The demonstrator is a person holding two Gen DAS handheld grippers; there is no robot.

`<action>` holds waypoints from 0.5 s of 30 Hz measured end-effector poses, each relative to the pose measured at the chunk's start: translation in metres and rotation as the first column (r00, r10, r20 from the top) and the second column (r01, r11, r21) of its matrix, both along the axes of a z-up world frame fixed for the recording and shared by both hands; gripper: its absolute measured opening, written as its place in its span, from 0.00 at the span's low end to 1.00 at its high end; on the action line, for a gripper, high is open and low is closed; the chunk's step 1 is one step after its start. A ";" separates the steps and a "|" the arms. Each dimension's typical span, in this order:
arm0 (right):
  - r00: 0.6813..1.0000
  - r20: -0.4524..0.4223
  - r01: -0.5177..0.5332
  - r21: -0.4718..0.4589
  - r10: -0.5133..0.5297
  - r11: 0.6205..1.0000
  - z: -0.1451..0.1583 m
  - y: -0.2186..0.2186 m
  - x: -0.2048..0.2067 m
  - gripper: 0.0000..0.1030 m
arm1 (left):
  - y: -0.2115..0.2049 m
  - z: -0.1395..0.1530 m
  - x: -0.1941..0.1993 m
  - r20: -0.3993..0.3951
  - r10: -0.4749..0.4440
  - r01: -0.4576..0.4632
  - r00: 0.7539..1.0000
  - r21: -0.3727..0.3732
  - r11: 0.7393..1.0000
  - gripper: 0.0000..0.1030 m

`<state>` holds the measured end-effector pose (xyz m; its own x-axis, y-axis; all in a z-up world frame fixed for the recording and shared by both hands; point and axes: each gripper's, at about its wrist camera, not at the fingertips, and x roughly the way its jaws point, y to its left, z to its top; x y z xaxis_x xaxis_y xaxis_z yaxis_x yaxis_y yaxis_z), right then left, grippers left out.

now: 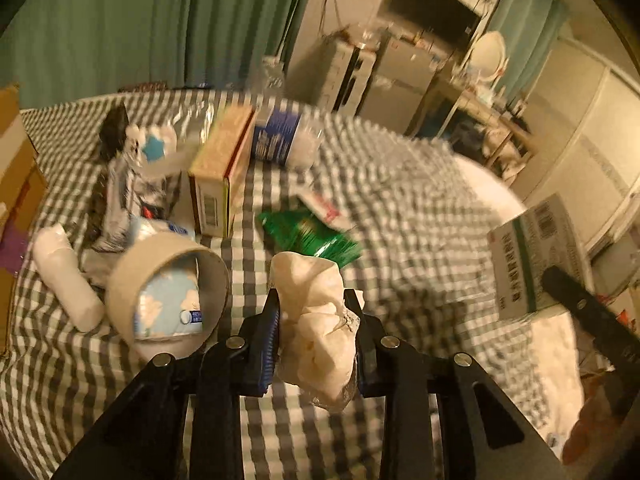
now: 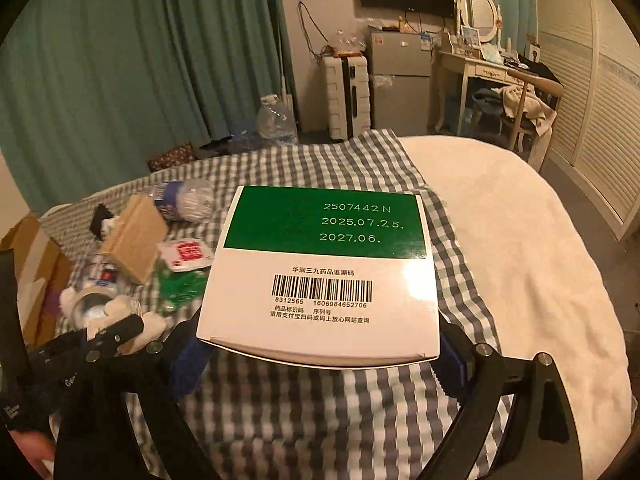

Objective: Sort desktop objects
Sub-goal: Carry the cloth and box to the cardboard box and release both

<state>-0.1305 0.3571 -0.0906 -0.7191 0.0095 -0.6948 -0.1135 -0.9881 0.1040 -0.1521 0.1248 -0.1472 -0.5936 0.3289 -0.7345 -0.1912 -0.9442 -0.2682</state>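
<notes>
**Both hand-held grippers loaded above the checked cloth**

The left hand-held gripper (image 1: 312, 320) is closed in on a crumpled white tissue (image 1: 316, 328), the wad squeezed between the two blue-padded fingers and bulging out above and below them; it hangs over the grey-and-white checked cloth (image 1: 400, 208), just this side of a green foil wrapper (image 1: 308, 236) lying flat on it; left of the tissue a cardboard tube (image 1: 168, 288) lies on its side with its open end facing the camera and a pale blue packet inside; a white bottle (image 1: 66, 280) lies beside the tube; further back a tan carton (image 1: 222, 168) stands tilted, with a crushed plastic water bottle (image 1: 284, 136) on its side right behind it; the left view is smeared with blur, so finer print is unreadable.

The right hand-held gripper (image 2: 320, 360) is spread wide and clamps a green-and-white medicine box (image 2: 320, 276) by its two sides, the barcode face up and dates printed on the green band; the box is held off the cloth, to the right of the heap; the same box (image 1: 536, 256) shows at the right edge of the left camera; a small red-and-white sachet (image 2: 186, 254) lies between the tan carton and the green wrapper; beyond the cloth's edge is a white bedspread (image 2: 520, 240).
</notes>
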 end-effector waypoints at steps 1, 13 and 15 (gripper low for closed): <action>1.000 -0.010 -0.001 -0.001 0.001 1.000 0.005 -0.001 0.005 0.90 | -0.002 0.009 0.005 -0.023 0.001 -0.001 1.000 0.007 1.000 0.29; 0.989 -0.128 -0.070 0.015 0.072 0.997 0.087 -0.038 0.062 0.90 | -0.055 0.096 0.036 -0.162 0.039 -0.036 0.986 0.020 0.999 0.29; 0.983 -0.156 -0.099 0.026 0.102 0.995 0.104 -0.053 0.065 0.90 | -0.072 0.111 0.037 -0.182 0.043 -0.045 0.982 -0.010 0.999 0.29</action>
